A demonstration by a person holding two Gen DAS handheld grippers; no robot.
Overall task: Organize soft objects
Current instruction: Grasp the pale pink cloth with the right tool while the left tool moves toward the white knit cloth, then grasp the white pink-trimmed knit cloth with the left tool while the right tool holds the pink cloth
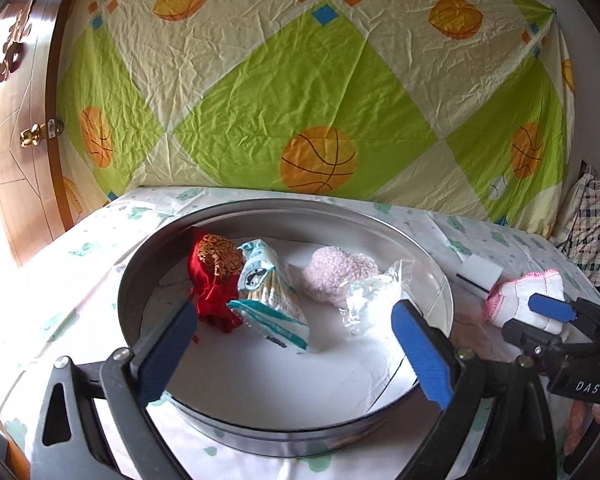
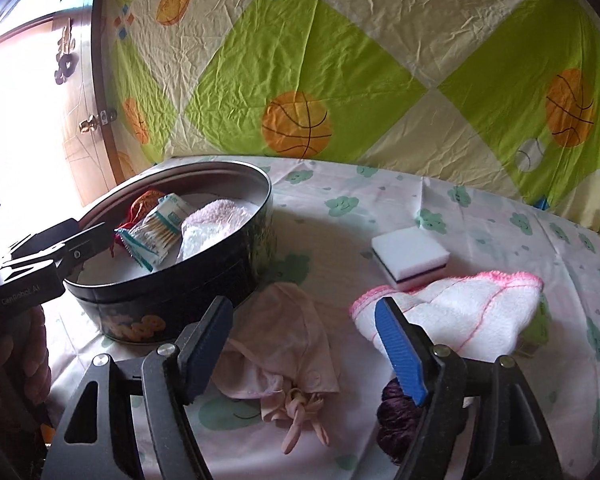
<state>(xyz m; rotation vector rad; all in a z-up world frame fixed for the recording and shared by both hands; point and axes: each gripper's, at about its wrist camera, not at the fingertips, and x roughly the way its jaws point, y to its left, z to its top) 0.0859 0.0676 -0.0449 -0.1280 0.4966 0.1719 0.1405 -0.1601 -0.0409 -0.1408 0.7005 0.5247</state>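
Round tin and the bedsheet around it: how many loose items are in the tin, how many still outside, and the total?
In the round black metal tin: 4
- red and gold satin pouch
- teal-printed packet of cotton swabs
- fluffy pink sock
- clear crinkled plastic bag

Outside on the sheet: 4
- white sponge block
- pink-edged white washcloth
- pale pink drawstring bag
- dark purple yarn ball

Total: 8

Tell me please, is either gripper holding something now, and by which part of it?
Nothing is held. The left gripper stands open over the round tin, and the right gripper stands open above the pink cloth pouch; both pairs of jaws are empty.
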